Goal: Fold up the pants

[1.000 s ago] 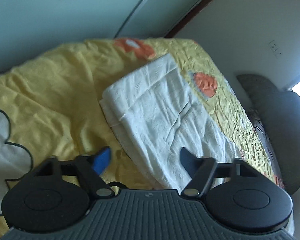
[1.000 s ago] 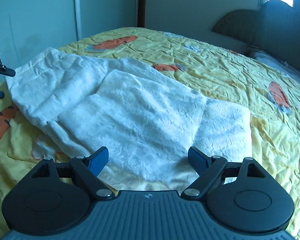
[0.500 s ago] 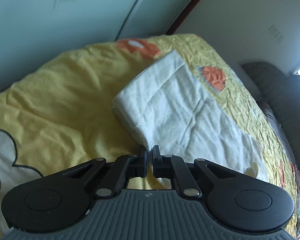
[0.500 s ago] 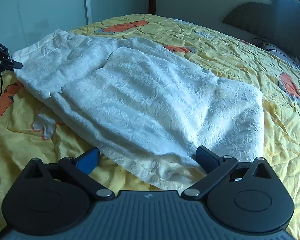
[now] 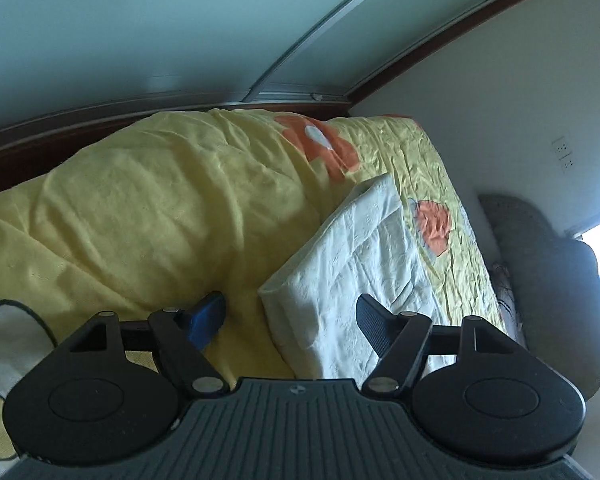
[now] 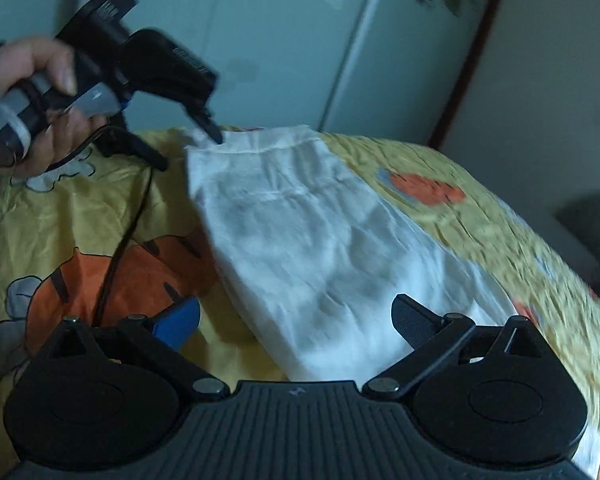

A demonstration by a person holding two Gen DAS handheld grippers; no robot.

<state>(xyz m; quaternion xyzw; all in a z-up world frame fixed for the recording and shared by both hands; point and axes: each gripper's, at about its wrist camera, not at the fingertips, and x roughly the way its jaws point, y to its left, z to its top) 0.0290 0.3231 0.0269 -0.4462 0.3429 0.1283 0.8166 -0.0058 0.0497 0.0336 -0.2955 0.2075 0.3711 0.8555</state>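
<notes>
The big yellow bed cover (image 5: pixel 148 216) holds the white pants (image 6: pixel 312 248), which lie already folded over. The right gripper (image 6: pixel 296 316) gapes wide over the near end of the pants, holding nothing. The left gripper (image 5: pixel 290 314) is opening at the pants' corner, gripping nothing. I think another fold comes next, needing both ends pinched. No words can be read.

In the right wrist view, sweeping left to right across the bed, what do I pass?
Hand holding the left gripper → orange tiger print → white pants → orange print on the yellow bedspread.
</notes>
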